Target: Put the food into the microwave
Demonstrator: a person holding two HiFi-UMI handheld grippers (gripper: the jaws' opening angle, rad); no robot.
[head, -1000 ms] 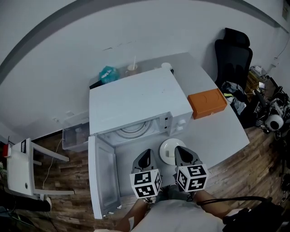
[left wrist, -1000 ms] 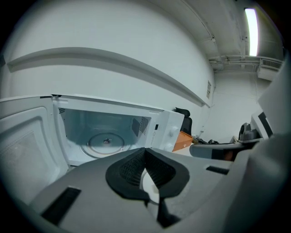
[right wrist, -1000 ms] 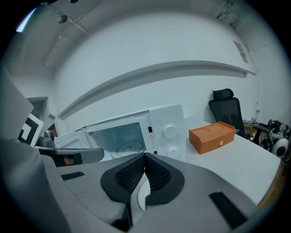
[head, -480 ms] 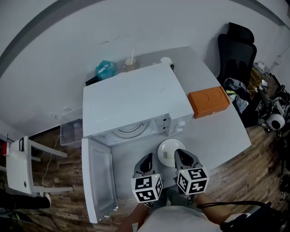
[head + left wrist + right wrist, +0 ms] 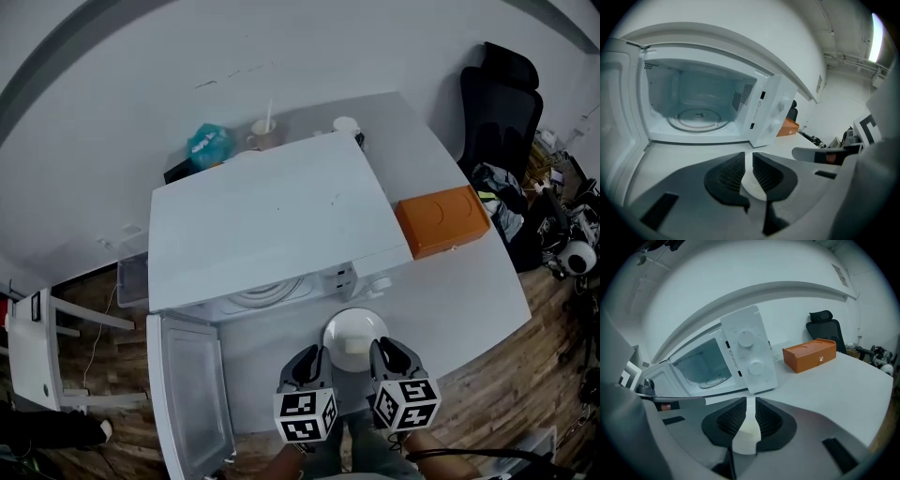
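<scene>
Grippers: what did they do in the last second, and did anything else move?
The left gripper moved right, up to the left edge of the plate. The right gripper was already at its right edge. Both now have their jaws shut on the rim. The plate stayed on the table by the microwave, and the door stayed open.

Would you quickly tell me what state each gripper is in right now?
Left gripper: closed on the rim of the white plate.
Right gripper: closed on the same plate's opposite rim.
</scene>
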